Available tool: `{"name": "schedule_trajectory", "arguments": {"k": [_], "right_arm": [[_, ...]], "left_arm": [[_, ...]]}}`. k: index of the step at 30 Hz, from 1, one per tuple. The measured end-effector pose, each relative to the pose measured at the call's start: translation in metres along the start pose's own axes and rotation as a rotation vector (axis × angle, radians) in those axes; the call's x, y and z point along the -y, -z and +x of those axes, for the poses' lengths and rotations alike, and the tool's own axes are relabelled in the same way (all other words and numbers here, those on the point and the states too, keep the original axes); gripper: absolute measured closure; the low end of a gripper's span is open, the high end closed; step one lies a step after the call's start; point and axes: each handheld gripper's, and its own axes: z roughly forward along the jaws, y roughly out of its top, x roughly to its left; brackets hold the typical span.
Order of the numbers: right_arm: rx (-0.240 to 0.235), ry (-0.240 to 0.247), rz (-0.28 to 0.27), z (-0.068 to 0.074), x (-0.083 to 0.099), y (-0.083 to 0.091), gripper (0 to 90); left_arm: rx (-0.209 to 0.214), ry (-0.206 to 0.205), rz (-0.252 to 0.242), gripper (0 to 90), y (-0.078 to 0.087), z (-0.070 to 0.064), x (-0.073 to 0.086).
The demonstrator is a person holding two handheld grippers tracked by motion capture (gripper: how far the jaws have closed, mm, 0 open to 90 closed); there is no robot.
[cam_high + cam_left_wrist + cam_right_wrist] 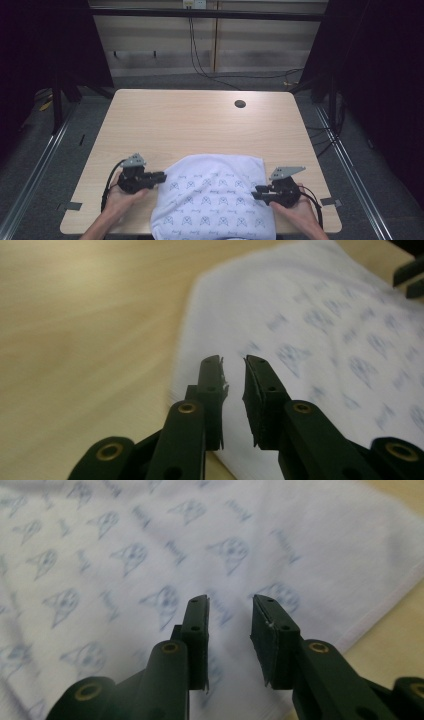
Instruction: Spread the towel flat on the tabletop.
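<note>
high view: cloth [212,197] on the desk [175,125], between left claw [161,177] and right claw [256,193]. left gripper view: left claw [233,364] slightly open over the cloth's [320,340] edge. right gripper view: right claw [230,602] open above cloth [150,555], its hem just beside.

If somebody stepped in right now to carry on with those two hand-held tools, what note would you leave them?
Left tool: open, holding nothing, poised at the left edge of the white patterned cloth.
Right tool: open, holding nothing, over the cloth's right edge.
The cloth lies fairly flat on the near half of the wooden table, its near end hanging over the front edge.
Done: both tools brought up to opposite sides of the cloth.
Left: neither side is gripped yet; probably close on each edge next, then fold or move it.
</note>
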Motion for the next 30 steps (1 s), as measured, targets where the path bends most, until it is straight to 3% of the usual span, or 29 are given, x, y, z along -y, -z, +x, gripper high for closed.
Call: {"name": "schedule_trajectory", "arguments": {"k": [3,4,5,9,10,11,12,14,15,16,17,18,19,21,22,24,27,28,30], "right_arm": [[0.026,-0.015,-0.02,-0.011,-0.007,-0.005,68.6],[0.045,-0.027,-0.017,-0.02,-0.012,-0.01,68.6],[0.048,-0.033,-0.022,-0.022,-0.013,-0.012,68.5],[0.056,-0.031,-0.021,-0.026,-0.016,-0.019,67.7],[0.055,-0.031,-0.008,-0.025,-0.016,-0.022,66.5],[0.048,-0.031,-0.007,-0.024,-0.015,-0.023,66.5],[0.05,-0.028,-0.003,-0.023,-0.014,-0.024,65.5],[0.045,-0.023,-0.001,-0.02,-0.014,-0.025,65.1],[0.046,-0.018,-0.002,-0.019,-0.014,-0.025,64.8],[0.038,-0.018,-0.007,-0.018,-0.014,-0.024,64.7],[0.038,-0.018,-0.007,-0.018,-0.014,-0.024,64.7],[0.028,-0.019,-0.021,-0.018,-0.014,-0.024,64.5],[0.026,-0.022,-0.021,-0.016,-0.014,-0.023,64.0],[0.028,-0.019,-0.014,-0.016,-0.014,-0.023,64.0],[0.021,-0.02,-0.019,-0.015,-0.013,-0.023,63.9],[0.027,-0.022,-0.019,-0.014,-0.013,-0.023,63.6],[0.028,-0.018,-0.018,-0.014,-0.013,-0.023,63.2],[0.021,-0.017,-0.016,-0.013,-0.013,-0.023,62.9],[0.02,-0.015,-0.014,-0.012,-0.012,-0.023,62.5]], "left_arm": [[-0.032,0.01,0.023,78.3,-0.01,0.011,-0.004],[-0.039,0.045,0.045,76.6,-0.022,0.018,-0.003],[-0.054,0.026,0.068,75.2,-0.026,0.018,-0.003],[-0.068,0.002,0.074,64.0,-0.031,0.011,-0.005],[-0.077,-0.049,0.089,62.4,-0.033,0.003,-0.007],[-0.077,-0.049,0.089,61.3,-0.033,0.003,-0.007],[-0.039,-0.077,0.095,63.2,-0.036,-0.004,-0.007],[0.004,-0.091,0.105,69.8,-0.038,-0.011,-0.008],[0.004,-0.091,0.105,71.5,-0.038,-0.011,-0.008],[0.044,-0.127,0.112,79.6,-0.041,-0.02,-0.009],[0.044,-0.127,0.112,82.8,-0.041,-0.02,-0.009],[0.08,-0.135,0.11,82.8,-0.043,-0.027,-0.01],[0.096,-0.169,0.098,90.0,-0.045,-0.039,-0.012],[0.111,-0.184,0.089,90.0,-0.045,-0.046,-0.013],[0.156,-0.217,0.085,90.0,-0.047,-0.061,-0.015],[0.196,-0.249,0.108,90.0,-0.052,-0.076,-0.013],[0.189,-0.275,0.122,85.8,-0.054,-0.084,-0.011],[0.185,-0.246,0.098,77.9,-0.049,-0.079,-0.013],[0.141,-0.183,0.057,72.6,-0.04,-0.061,-0.016]]}}
